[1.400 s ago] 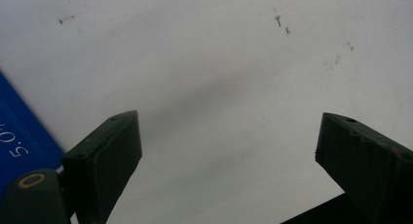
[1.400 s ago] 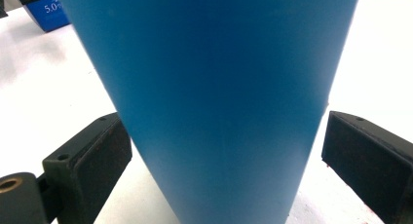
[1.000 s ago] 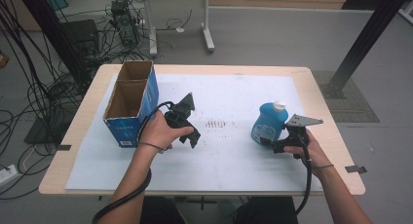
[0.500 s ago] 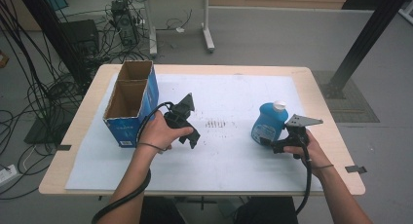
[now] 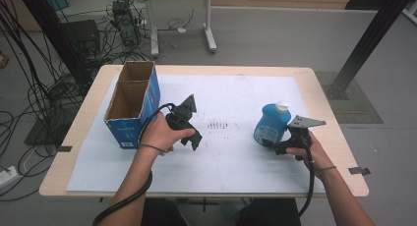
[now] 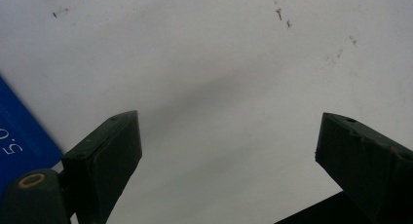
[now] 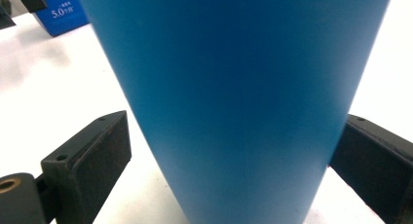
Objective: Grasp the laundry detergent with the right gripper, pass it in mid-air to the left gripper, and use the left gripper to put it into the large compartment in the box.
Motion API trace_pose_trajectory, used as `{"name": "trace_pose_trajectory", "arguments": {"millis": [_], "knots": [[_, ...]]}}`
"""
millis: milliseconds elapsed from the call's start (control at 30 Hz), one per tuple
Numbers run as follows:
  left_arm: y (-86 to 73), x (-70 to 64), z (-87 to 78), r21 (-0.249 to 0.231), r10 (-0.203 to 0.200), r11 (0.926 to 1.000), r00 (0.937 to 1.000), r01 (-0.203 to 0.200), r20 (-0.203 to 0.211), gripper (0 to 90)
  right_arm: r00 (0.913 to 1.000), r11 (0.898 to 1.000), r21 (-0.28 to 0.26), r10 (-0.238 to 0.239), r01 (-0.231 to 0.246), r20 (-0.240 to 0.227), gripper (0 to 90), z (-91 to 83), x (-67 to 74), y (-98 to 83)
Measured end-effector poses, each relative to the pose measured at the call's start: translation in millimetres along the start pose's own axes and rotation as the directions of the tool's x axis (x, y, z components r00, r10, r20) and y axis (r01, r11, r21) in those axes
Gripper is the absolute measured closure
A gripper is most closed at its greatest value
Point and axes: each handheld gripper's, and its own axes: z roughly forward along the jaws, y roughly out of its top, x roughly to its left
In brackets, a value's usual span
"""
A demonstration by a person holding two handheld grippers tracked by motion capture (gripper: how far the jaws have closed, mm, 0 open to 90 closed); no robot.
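Black hand-held gripper (image 5: 189, 132) each hand, black trailing cables, grey triangular plate on right.

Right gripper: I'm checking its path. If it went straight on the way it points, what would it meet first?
The blue bottle. It already stands between the right gripper's jaws, with a gap showing at the left jaw; contact at the other is unclear.

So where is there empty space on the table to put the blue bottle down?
The widest bare patch of white sheet lies between the left gripper and the blue bottle. The far strip behind the bottle is also free. It is crowded at the left, where the cardboard box stands close beside the left gripper.
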Motion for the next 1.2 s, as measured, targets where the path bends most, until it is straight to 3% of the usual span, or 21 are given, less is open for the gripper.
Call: {"name": "trace_pose_trajectory", "arguments": {"millis": [333, 700, 1200], "knots": [[1.5, 0.0, -0.4, 0.003, 0.006, 1.0000, 1.0000, -0.006, -0.003, 10.1, 0.9999, 1.000, -0.014, 0.001, -0.002, -0.013, 1.6, 1.1, 0.7, 0.0], [1.8, 0.4, -0.7, 0.002, 0.003, 1.0000, 1.0000, -0.003, -0.001, 10.1, 0.9999, 1.000, -0.016, -0.013, 0.013, 0.006, 3.2, 3.5, 1.2, 0.0], [1.8, 0.8, -0.4, -0.002, 0.000, 1.0000, 1.0000, 0.000, 0.000, 10.1, 0.9993, 0.998, -0.055, -0.012, 0.014, 0.037, 25.4, 5.7, 2.0, -1.0]]}}
